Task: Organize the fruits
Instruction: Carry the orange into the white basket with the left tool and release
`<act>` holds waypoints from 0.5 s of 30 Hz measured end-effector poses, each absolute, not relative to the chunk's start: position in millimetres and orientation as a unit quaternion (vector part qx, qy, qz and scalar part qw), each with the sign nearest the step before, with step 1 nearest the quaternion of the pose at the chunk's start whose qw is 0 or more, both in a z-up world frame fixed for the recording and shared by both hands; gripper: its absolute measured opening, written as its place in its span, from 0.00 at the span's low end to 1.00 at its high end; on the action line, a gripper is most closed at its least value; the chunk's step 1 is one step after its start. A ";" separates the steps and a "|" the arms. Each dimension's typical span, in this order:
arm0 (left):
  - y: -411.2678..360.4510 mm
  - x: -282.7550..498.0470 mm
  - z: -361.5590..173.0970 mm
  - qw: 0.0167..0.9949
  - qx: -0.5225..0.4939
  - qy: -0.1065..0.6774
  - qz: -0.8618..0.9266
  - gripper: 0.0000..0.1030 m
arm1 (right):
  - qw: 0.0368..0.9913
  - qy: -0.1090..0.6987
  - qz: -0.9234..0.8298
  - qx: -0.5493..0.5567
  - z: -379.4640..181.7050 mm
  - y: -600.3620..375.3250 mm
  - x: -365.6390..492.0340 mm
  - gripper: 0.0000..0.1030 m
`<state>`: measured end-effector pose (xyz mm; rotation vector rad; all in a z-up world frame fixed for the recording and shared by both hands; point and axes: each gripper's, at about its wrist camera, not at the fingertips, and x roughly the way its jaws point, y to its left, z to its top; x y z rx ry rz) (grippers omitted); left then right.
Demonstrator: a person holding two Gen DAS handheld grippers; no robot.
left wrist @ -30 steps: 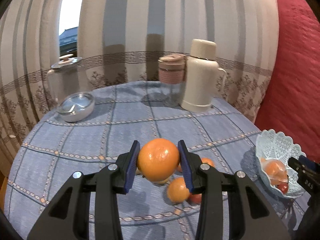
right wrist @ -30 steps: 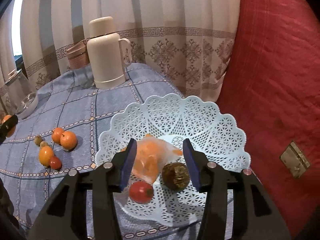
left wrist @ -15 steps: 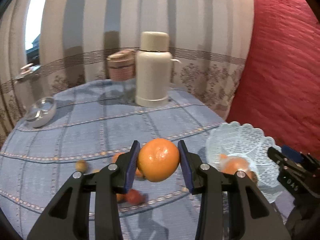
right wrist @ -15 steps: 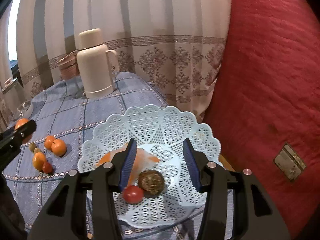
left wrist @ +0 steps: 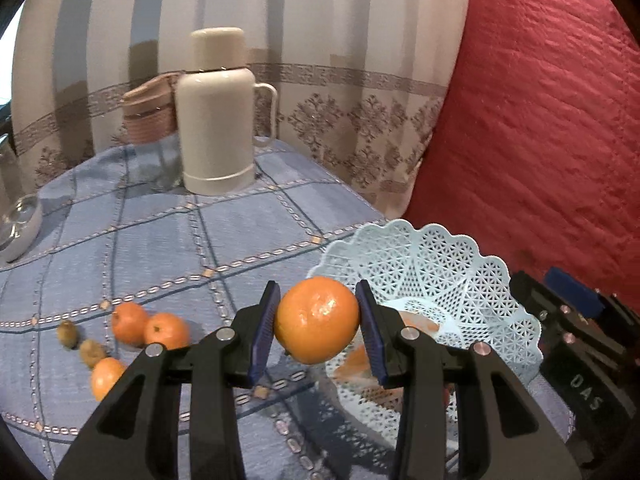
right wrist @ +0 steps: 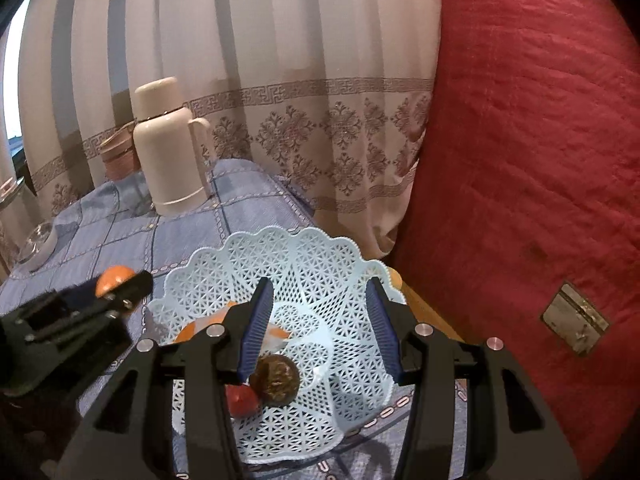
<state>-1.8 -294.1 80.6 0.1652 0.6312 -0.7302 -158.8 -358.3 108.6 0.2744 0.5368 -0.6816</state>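
Between the blue fingers of the left gripper one big orange is pinched from both sides, and it hangs above the worktop just beside the near left rim of the pale blue basket. On the checked blue cloth to the left I count three small oranges, two touching each other and one alone nearer to the camera, and two little brownish fruits beside them. Inside the basket, in the right wrist view, lie one red tomato-like fruit, one dark brown round fruit touching it, and one clear bag with orange pieces; how many pieces are in the bag I cannot tell. The right gripper is above the basket with its fingers spread wide and nothing between them, and its left finger covers part of the bag. At the far side of the worktop stand one cream thermos, one pinkish jar partly hidden behind it, and one shallow metal bowl at the left edge. Behind them hangs a striped curtain, and a red quilt fills the right side.
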 end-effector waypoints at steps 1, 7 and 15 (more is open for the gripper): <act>-298.0 -0.8 78.8 0.881 0.082 0.305 -0.352 0.38 | 0.898 0.258 -0.331 0.135 109.3 -360.4 -160.2 0.49; -317.2 1.6 68.6 0.874 0.094 0.314 -0.360 0.38 | 0.895 0.254 -0.336 0.144 112.3 -368.0 -164.1 0.49; -328.3 6.1 59.4 0.867 0.095 0.332 -0.361 0.45 | 0.893 0.254 -0.339 0.151 111.9 -373.4 -166.1 0.49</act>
